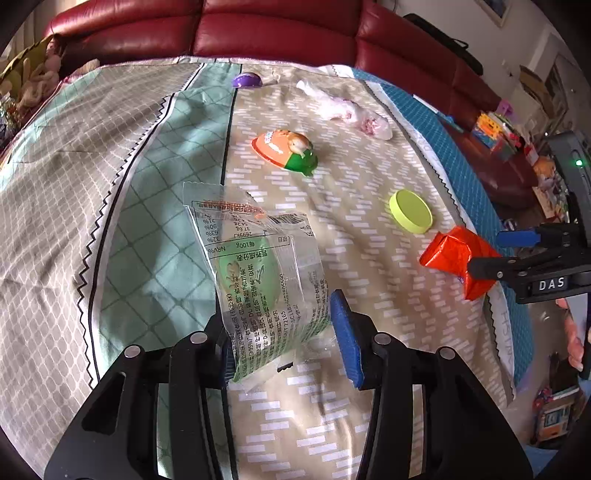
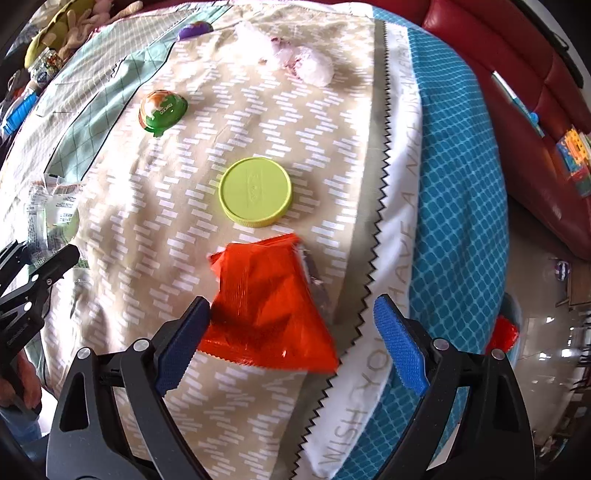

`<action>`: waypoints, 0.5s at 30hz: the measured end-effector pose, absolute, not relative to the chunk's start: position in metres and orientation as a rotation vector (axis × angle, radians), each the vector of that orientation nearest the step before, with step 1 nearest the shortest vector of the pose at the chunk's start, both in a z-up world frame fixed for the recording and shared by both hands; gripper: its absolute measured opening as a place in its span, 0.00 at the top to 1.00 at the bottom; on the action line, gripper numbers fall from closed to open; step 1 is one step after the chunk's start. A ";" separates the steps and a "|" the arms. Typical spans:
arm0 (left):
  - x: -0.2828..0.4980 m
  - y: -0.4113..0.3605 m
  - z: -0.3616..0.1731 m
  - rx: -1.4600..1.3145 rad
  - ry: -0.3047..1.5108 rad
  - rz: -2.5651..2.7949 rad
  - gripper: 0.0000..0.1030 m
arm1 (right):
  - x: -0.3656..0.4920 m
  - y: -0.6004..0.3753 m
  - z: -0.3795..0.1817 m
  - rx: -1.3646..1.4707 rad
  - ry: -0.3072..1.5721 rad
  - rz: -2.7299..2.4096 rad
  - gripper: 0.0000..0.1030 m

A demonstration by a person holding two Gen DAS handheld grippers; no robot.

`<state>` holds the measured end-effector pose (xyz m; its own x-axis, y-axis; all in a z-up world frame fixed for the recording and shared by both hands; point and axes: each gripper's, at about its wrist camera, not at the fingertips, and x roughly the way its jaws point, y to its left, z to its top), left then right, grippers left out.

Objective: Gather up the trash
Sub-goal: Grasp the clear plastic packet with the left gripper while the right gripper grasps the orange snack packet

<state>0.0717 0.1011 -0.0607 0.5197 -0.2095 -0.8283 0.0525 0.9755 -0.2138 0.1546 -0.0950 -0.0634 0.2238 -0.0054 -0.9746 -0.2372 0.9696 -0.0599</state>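
So there's trash scattered over a patterned cloth (image 1: pixel 369 229) that's spread across a red leather sofa (image 1: pixel 277 33), and each hand has a set of tongs working on a piece of it

Left tongs (image 1: pixel 284 339) sit at the bottom middle of the left view, jaws partly open with a clear plastic wrapper (image 1: pixel 258 266) with green print between them. The wrapper's lower end lies up against the left finger, while the blue pad on the right finger (image 1: pixel 345 338) is right at its edge; I can't tell if it's really pinched or just lying there on the cloth

Right tongs (image 2: pixel 291 343) are at the bottom middle of the right view, opened wide. A crumpled orange-red wrapper (image 2: pixel 266 302) lies between the fingers, its left edge touching the left pad, the right pad well clear of it. So nothing gripped there. In the left view the same wrapper is at the right edge, at the tips of those tongs

Other stuff on the cloth: a yellow-green round lid (image 2: pixel 255 191) just above the orange wrapper in the right view, lying flat. A little green and orange jelly cup (image 2: pixel 162 110) on its side toward the upper left. A wad of white tissue (image 2: pixel 295 55) with pinkish stains near the top middle, and a small purple cup (image 1: pixel 246 80) at the top edge of the cloth in the left view
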 end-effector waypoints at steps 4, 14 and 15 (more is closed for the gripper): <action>0.074 0.099 -0.058 -0.163 1.013 -0.177 0.56 | 0.161 -0.090 -0.074 -0.206 1.369 0.168 0.16; 0.078 0.090 -0.058 -0.163 1.009 -0.205 0.55 | 0.152 -0.088 -0.079 -0.155 1.366 0.217 0.56; 0.079 0.088 -0.058 -0.159 1.009 -0.208 0.55 | 0.152 -0.090 -0.076 -0.149 1.360 0.215 0.57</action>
<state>0.0786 0.0882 -0.0578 0.5159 -0.2458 -0.8206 0.0991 0.9686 -0.2279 0.1516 -0.0895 -0.0758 0.1941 0.0665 -0.9787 -0.2387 0.9709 0.0186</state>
